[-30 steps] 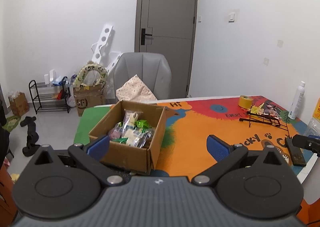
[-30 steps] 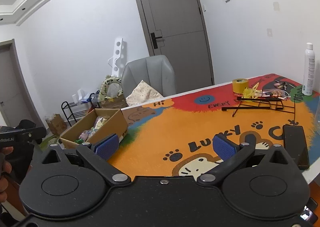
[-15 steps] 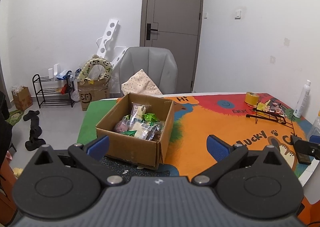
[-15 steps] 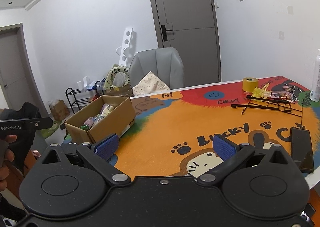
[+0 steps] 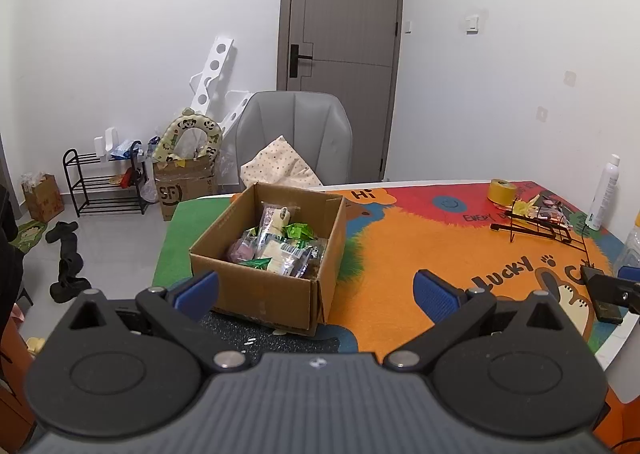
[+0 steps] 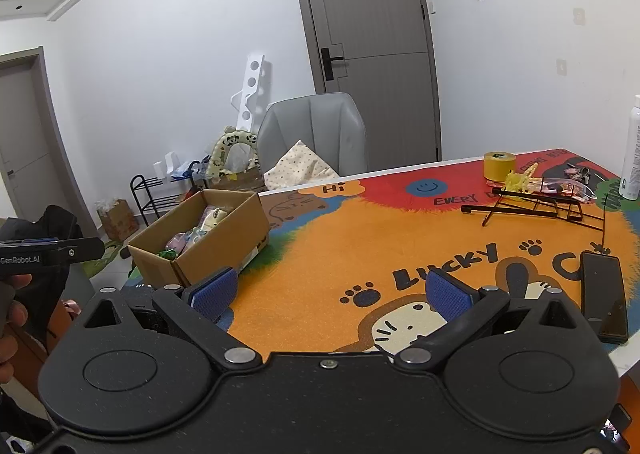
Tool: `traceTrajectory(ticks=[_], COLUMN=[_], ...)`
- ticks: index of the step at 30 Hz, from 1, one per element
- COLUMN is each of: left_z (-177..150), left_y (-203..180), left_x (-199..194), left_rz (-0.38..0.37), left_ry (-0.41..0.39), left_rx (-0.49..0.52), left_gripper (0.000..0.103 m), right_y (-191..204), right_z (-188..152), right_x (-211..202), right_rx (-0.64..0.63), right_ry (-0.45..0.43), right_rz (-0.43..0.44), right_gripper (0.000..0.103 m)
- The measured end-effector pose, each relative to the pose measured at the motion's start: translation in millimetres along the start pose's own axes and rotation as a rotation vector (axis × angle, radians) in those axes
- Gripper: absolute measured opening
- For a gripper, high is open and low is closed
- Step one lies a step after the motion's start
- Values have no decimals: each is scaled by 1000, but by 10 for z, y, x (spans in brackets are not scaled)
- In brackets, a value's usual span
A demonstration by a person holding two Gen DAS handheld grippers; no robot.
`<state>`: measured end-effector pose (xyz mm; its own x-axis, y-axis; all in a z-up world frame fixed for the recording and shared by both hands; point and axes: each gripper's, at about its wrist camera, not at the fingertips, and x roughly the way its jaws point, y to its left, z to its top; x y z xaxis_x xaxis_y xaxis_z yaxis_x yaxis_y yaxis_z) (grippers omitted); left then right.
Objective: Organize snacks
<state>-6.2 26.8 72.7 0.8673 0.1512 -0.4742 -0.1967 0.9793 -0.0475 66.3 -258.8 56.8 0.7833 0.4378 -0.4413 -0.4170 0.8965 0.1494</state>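
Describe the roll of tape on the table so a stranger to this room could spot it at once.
Start at the table's colourful cartoon mat and follow it to the far red part, toward the grey door. There, just beyond the black wire rack, stands the roll of tape. It is the only squat yellow cylinder on the table, unlike the tall white bottle further right.
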Motion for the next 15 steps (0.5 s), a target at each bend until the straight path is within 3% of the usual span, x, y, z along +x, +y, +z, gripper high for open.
traceTrajectory(ticks=[15], left_z=[-21], left_y=[29], left_x=[-3], left_rz=[-5], left_ry=[2], left_rx=[0], left_gripper=[103], right_y=[13], right_z=[-18], right_x=[26], right_rx=[4], right_ry=[12], right_rz=[10], right_gripper=[103])
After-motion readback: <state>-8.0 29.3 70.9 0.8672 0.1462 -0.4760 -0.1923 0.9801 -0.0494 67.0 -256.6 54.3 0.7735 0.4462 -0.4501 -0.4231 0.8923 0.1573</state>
